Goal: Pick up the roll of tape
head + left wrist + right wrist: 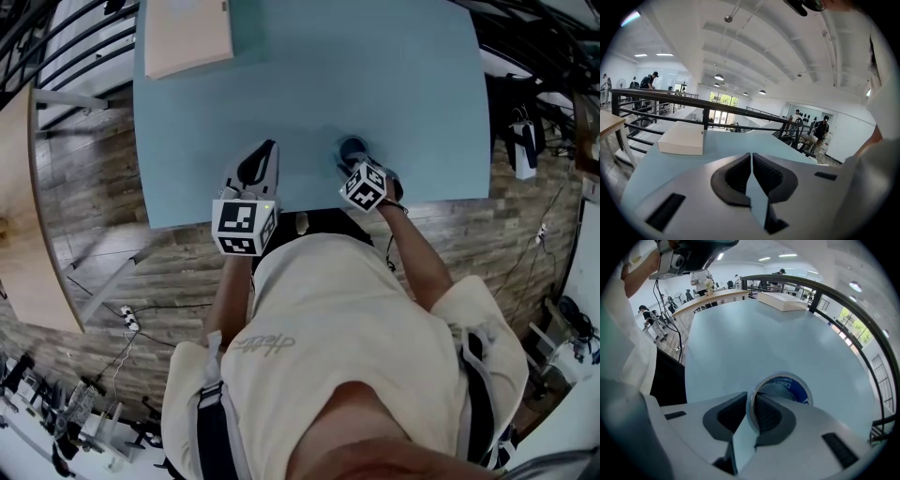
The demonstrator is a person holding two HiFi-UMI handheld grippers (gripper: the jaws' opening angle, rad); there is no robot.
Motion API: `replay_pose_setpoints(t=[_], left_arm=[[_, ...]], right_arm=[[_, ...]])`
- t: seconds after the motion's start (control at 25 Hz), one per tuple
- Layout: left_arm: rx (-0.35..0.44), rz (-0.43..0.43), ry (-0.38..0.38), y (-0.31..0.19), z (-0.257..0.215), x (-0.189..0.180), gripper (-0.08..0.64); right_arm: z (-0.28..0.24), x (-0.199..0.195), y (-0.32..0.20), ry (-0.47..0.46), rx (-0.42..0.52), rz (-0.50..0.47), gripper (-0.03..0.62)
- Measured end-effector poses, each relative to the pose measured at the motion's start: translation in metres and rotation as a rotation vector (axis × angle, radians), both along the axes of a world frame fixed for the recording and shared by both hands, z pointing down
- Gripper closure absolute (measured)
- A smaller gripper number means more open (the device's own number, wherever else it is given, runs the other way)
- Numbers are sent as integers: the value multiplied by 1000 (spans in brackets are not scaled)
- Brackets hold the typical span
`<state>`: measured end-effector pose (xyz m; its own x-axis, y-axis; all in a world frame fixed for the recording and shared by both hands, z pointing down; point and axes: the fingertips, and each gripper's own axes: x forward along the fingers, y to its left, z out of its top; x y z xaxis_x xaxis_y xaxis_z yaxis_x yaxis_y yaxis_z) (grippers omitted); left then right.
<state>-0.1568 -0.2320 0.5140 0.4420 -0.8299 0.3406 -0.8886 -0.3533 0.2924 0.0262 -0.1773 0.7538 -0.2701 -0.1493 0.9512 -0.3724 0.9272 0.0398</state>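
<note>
Right gripper [751,403] pinches the wall of the blue-cored clear tape roll [788,386] lying flat on the pale blue table [759,333]; left gripper [752,159] closed, empty.

The roll of tape [783,386] is seen as a small ring w/ a blue inner core. White print is carried on the core, too small to be read, and the outer wall is thin, pale and glossy. It is laid flat on the light-blue surface [375,84], hole facing up, close to the near edge and somewhat right of that edge's middle. One side of its wall is pinched betw. the right tongs [751,404]: one pad is set inside the hole, the other against the outside. Whether it is clear of the surface can't be told.
</note>
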Motion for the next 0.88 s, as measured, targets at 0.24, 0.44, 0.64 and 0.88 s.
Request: replay_pose_setpoints(t=[0.24, 0.44, 0.64, 0.88], left_arm=[[6, 13, -10, -1, -2, 3, 529], [9, 27, -19, -2, -4, 8, 531], [15, 45, -29, -3, -5, 14, 529], [26, 73, -42, -9, -10, 21, 531]], right_arm=[[-4, 0, -2, -22, 16, 20, 541], [-15, 0, -9, -51, 52, 42, 541], [-33, -3, -20, -110, 82, 98, 543], [-63, -5, -38, -231, 103, 206, 543]])
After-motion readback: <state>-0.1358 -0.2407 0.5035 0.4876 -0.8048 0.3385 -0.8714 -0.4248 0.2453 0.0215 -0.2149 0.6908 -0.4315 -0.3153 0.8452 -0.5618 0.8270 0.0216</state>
